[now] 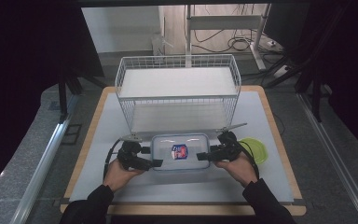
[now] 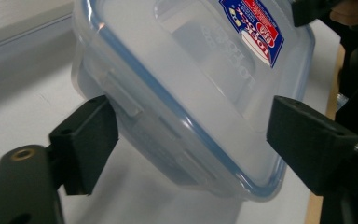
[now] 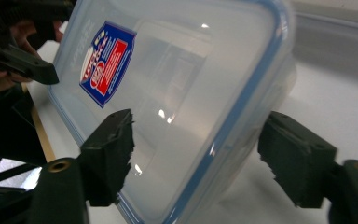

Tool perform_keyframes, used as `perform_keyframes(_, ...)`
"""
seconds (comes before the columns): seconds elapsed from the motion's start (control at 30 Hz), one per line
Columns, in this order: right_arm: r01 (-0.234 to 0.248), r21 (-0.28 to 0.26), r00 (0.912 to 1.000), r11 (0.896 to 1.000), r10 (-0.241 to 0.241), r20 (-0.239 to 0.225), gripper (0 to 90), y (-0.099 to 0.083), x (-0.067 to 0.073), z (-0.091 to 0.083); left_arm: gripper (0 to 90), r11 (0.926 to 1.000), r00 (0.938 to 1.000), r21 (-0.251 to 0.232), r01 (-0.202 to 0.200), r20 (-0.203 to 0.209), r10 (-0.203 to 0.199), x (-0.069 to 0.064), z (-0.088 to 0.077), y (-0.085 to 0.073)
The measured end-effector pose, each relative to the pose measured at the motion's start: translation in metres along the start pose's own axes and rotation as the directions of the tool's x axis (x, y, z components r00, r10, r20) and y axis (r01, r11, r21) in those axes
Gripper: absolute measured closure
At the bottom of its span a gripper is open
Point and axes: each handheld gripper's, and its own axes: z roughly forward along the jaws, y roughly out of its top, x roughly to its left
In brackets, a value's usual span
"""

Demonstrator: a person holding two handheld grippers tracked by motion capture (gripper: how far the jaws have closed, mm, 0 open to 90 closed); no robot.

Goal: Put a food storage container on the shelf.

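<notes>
A clear plastic container (image 1: 179, 151) with a blue-rimmed lid and a red and blue label sits near the front middle of the table. My left gripper (image 1: 151, 157) holds its left end. In the left gripper view the container (image 2: 191, 93) spans the whole gap, and both jaws touch it. My right gripper (image 1: 205, 155) holds the right end. In the right gripper view one jaw lies on the lid side of the container (image 3: 182, 93) and the other against its body wall. Whether the container rests on the table or hangs just above it is unclear.
A white wire shelf basket (image 1: 177, 88) stands just behind the container. A green round lid or bowl (image 1: 256, 149) lies right of my right hand. The white mat (image 1: 121, 191) covers the wooden table top, with bare room at front and left.
</notes>
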Motion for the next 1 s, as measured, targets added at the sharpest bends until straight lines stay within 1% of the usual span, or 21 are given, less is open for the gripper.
perform_keyframes(0.07,-0.004,-0.002,1.0000,1.000,0.004,-0.005,30.4,0.000,-0.001,-0.001,19.8,1.0000,1.0000,-0.004,-0.002,0.005,0.002,0.000,-0.002,-0.002)
perform_keyframes(0.1,-0.008,-0.003,0.9999,1.000,0.008,-0.011,32.0,0.000,-0.002,-0.003,22.0,0.9999,0.9999,-0.010,-0.002,0.012,0.002,0.000,-0.003,-0.003)
perform_keyframes(0.17,-0.006,-0.005,0.9998,1.000,0.006,-0.019,32.3,-0.001,-0.003,-0.005,27.0,0.9995,0.9997,-0.031,0.008,0.024,-0.007,0.001,-0.006,-0.005)
perform_keyframes(0.2,-0.003,-0.004,0.9998,1.000,0.003,-0.022,31.1,-0.001,-0.003,-0.005,28.3,0.9992,0.9997,-0.038,0.007,0.025,-0.006,0.000,-0.006,-0.006)
perform_keyframes(0.3,0.001,0.013,0.9995,1.000,0.000,-0.031,23.8,-0.002,-0.004,-0.001,28.7,0.9992,0.9999,-0.039,-0.008,0.014,0.008,-0.002,-0.006,-0.006)
perform_keyframes(0.33,0.001,0.017,0.9994,1.000,-0.001,-0.034,23.2,-0.002,-0.004,0.000,28.8,0.9991,0.9999,-0.042,-0.009,0.013,0.010,-0.003,-0.006,-0.007)
perform_keyframes(0.4,0.006,0.022,0.9992,1.000,-0.005,-0.041,24.9,-0.001,-0.004,-0.001,30.4,0.9987,0.9998,-0.051,-0.007,0.017,0.008,-0.004,-0.008,-0.009)
perform_keyframes(0.47,0.010,0.012,0.9991,1.000,-0.010,-0.041,30.1,-0.001,-0.004,-0.004,32.6,0.9984,0.9998,-0.057,-0.001,0.021,0.002,-0.004,-0.009,-0.010)
perform_keyframes(0.53,0.018,-0.005,0.9992,1.000,-0.018,-0.035,39.0,-0.002,-0.004,-0.009,33.4,0.9976,0.9996,-0.067,0.020,0.024,-0.018,-0.004,-0.010,-0.012)
perform_keyframes(0.57,0.023,-0.015,0.9992,1.000,-0.023,-0.032,40.1,-0.003,-0.003,-0.012,35.4,0.9968,0.9992,-0.073,0.031,0.026,-0.029,-0.004,-0.011,-0.013)
perform_keyframes(0.6,0.015,-0.028,0.9993,0.999,-0.016,-0.034,41.9,-0.005,-0.002,-0.014,38.6,0.9956,0.9987,-0.082,0.045,0.029,-0.043,-0.004,-0.011,-0.014)
perform_keyframes(0.63,0.015,-0.028,0.9993,0.999,-0.016,-0.034,41.9,-0.005,-0.002,-0.014,38.6,0.9943,0.9979,-0.089,0.058,0.032,-0.056,-0.005,-0.012,-0.015)
perform_keyframes(0.7,-0.001,-0.044,0.9994,0.999,0.000,-0.033,44.1,-0.008,-0.001,-0.015,41.5,0.9915,0.9962,-0.101,0.083,0.036,-0.080,-0.006,-0.014,-0.018)
perform_keyframes(0.77,-0.026,-0.063,0.9987,0.998,0.023,-0.046,46.5,-0.011,-0.001,-0.018,43.8,0.9870,0.9934,-0.116,0.111,0.042,-0.107,-0.008,-0.015,-0.020)
perform_keyframes(0.8,-0.036,-0.069,0.9981,0.997,0.032,-0.052,47.4,-0.012,0.000,-0.018,45.0,0.9827,0.9905,-0.128,0.134,0.049,-0.129,-0.009,-0.015,-0.022)
perform_keyframes(0.83,-0.046,-0.080,0.9974,0.996,0.041,-0.059,48.2,-0.015,0.000,-0.019,45.9,0.9799,0.9885,-0.134,0.148,0.051,-0.143,-0.010,-0.015,-0.023)
perform_keyframes(0.87,-0.052,-0.092,0.9971,0.994,0.046,-0.061,49.0,-0.018,0.001,-0.021,46.2,0.9788,0.9882,-0.138,0.151,0.048,-0.146,-0.011,-0.015,-0.023)
perform_keyframes(1.0,-0.061,-0.099,0.9961,0.993,0.054,-0.070,51.5,-0.023,0.001,-0.023,46.1,0.9750,0.9853,-0.144,0.169,0.045,-0.164,-0.013,-0.014,-0.022)
